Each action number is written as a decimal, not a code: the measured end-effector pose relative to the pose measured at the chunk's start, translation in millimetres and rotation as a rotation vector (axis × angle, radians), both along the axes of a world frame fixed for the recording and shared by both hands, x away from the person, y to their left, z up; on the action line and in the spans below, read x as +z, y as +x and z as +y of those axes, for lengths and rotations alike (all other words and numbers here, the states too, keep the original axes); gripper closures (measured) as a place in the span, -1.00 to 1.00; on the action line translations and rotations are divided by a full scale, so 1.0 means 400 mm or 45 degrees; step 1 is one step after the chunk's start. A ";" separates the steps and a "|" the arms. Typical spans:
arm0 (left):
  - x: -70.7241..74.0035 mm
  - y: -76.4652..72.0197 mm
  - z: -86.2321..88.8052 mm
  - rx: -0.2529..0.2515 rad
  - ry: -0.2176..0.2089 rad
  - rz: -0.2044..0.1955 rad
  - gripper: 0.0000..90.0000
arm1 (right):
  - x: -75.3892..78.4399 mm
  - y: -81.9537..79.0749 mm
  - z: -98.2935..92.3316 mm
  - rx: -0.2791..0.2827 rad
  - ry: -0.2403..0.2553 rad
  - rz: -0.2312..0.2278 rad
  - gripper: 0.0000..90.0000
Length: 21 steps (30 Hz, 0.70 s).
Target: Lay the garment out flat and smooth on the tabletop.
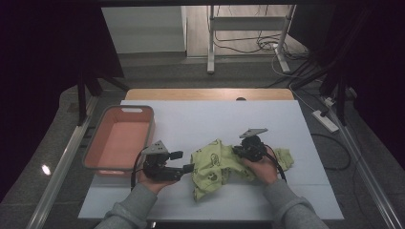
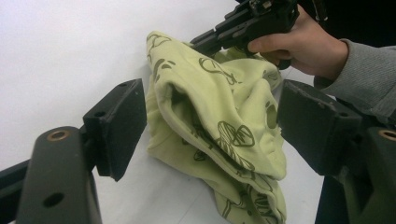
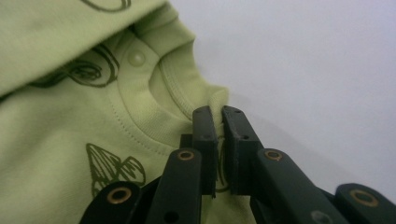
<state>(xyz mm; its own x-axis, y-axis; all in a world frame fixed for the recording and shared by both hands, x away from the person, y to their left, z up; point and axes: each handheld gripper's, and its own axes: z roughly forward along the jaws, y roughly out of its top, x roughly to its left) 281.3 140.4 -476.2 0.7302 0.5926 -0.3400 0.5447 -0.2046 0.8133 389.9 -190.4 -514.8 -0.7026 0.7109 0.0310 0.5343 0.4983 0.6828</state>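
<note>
Pinching green garment neckline in right gripper, left gripper agape beside it

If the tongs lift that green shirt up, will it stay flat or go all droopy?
Most likely droopy. The green shirt lies crumpled in soft folds on the table, so it looks floppy, not stiff. The right tongs pinch only a thin edge by the collar, so the rest would probably hang down. It seems light and shouldn't roll or break.
</note>
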 end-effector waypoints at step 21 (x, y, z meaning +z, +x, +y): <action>0.004 0.006 -0.008 -0.005 -0.013 -0.009 -0.46 | 0.111 -0.032 -0.042 -0.019 0.261 -0.168 0.90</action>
